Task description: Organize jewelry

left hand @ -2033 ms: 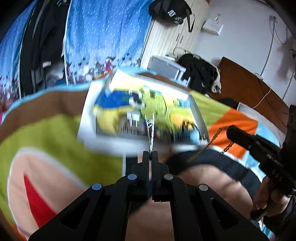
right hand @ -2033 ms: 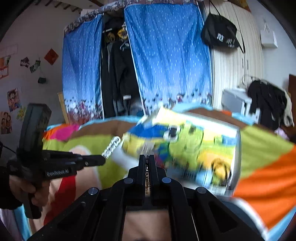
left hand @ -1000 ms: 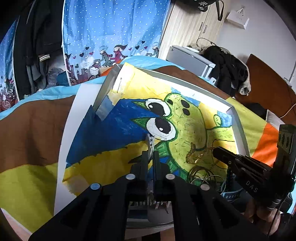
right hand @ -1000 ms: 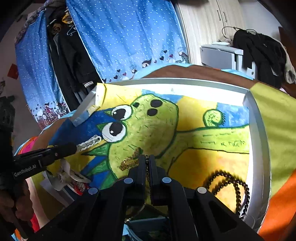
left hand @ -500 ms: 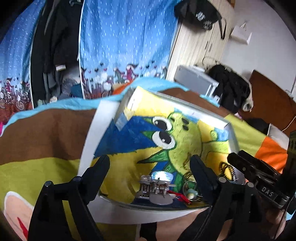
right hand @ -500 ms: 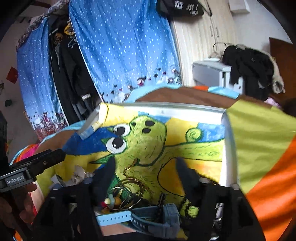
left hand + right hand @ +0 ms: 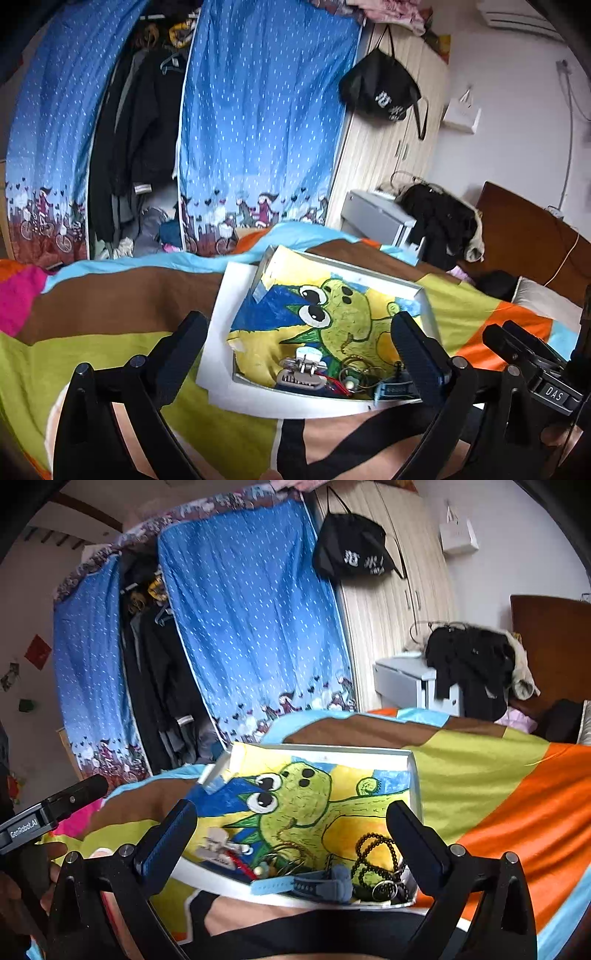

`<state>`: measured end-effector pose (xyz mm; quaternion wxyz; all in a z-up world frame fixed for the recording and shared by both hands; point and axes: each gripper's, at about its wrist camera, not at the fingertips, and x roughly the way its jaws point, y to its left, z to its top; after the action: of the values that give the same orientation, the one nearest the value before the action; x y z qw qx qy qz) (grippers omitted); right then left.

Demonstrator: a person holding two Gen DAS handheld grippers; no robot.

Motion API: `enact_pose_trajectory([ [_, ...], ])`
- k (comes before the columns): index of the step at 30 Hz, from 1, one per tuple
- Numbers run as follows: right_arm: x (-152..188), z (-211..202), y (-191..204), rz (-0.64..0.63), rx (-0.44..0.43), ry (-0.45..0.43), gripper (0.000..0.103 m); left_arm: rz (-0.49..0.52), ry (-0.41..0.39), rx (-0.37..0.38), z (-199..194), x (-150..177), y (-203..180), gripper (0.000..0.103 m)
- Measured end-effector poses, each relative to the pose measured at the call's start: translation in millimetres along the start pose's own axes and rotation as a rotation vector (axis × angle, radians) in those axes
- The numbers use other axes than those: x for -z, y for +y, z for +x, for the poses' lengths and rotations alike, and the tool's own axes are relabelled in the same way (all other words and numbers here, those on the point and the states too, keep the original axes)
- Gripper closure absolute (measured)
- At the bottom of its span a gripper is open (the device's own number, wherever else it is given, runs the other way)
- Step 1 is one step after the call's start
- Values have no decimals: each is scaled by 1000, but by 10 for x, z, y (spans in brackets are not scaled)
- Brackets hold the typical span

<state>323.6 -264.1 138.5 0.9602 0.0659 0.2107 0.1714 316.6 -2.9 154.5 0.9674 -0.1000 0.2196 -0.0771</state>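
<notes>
Both your grippers have let go and pulled back since a second ago: your left gripper and right gripper gape wide, empty. Jewelry lies heaped at the tray's six o'clock edge.

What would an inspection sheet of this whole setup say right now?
Surface: bedspread in bright colour patches.
Job's things: shallow box with cartoon lining; black bead string, blue watch, hair clip and rings piled at its near edge.
Clutter: dark clothes on a grey cabinet.
Grippers: left hand-held gripper and right hand-held gripper open, empty.
Cables: white cable by the headboard.
Surroundings: blue curtain, hanging black bag.
</notes>
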Motion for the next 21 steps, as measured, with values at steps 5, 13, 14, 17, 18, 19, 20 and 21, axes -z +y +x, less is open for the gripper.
enact_pose_trajectory([
  [5,64,-402,162,-13,-9,-46,0,23,-43,2,-431,51,-54,2],
  [13,249,-993,375,-20,1,-108,0,19,-71,17,-1050,228,-97,2],
  [14,280,-1073,401,-21,6,-116,0,11,-71,21,-1137,262,-101,2],
  [17,386,-1316,526,-45,21,-144,0,2,-71,26,-1331,337,-103,2],
  [18,425,-1389,574,-56,27,-152,0,3,-73,30,-1419,377,-110,2],
  [19,459,-1442,602,-64,31,-158,0,5,-74,32,-1469,399,-106,2],
  [20,497,-1499,641,-72,33,-162,0,10,-77,33,-1542,435,-108,2],
  [21,532,-1560,680,-81,36,-165,0,15,-80,33,-1616,476,-111,2],
])
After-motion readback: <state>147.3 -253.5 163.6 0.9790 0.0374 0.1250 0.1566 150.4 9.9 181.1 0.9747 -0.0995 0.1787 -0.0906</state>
